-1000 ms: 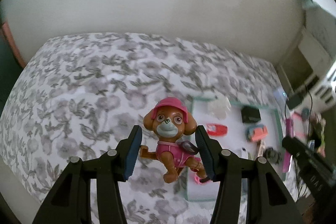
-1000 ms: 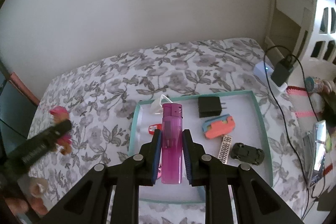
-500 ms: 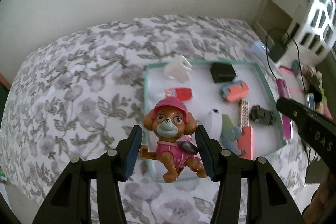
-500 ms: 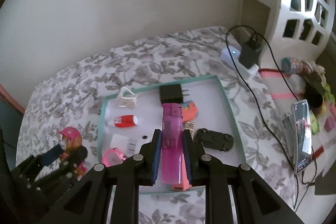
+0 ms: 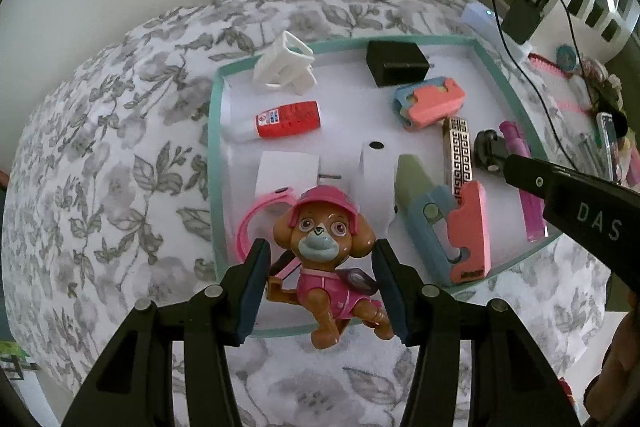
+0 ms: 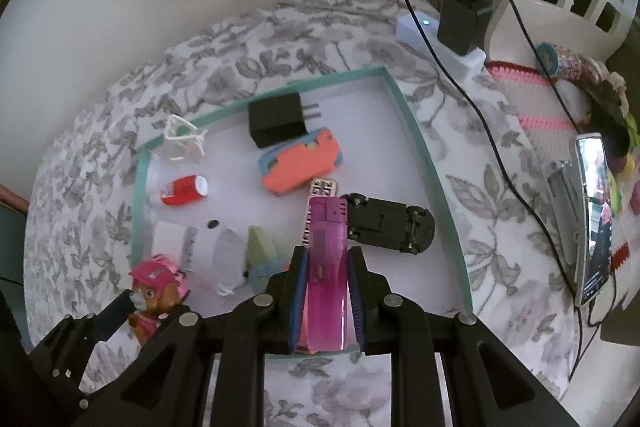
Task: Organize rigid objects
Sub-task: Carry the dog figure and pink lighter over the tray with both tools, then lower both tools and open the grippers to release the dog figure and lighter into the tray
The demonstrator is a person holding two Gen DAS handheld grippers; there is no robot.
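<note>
A shallow tray [image 5: 214,163] with a teal rim lies on a bed [image 5: 112,163] covered by a grey flowered sheet. In the left wrist view the rim runs from 11 o'clock across the top to 1 o'clock and comes down on both sides; its near edge passes just under the left tool [image 5: 320,281]. Inside, the free white floor is mostly at the upper right corner and in a narrow strip along the left wall. The rest is crowded: a white clip [image 5: 285,65] at 11 o'clock, a black charger block [image 5: 396,63] at 12 o'clock, a red and white bottle [image 5: 286,121], a coral and blue case [image 5: 430,102], and a black toy car [image 6: 390,223] near the right wall.

The left tool is partly open and clamped on a toy dog figure [image 5: 326,261] in a pink helmet, one pad on each side of it. The figure hangs over the near left corner of the tray, above a pink band [image 5: 256,217]; I cannot tell if it touches anything below.

The right tool [image 6: 327,291] is closed tight on a purple lighter [image 6: 326,267], which points away toward 12 o'clock. It is above the near edge of the tray, just left of the toy car.
</note>
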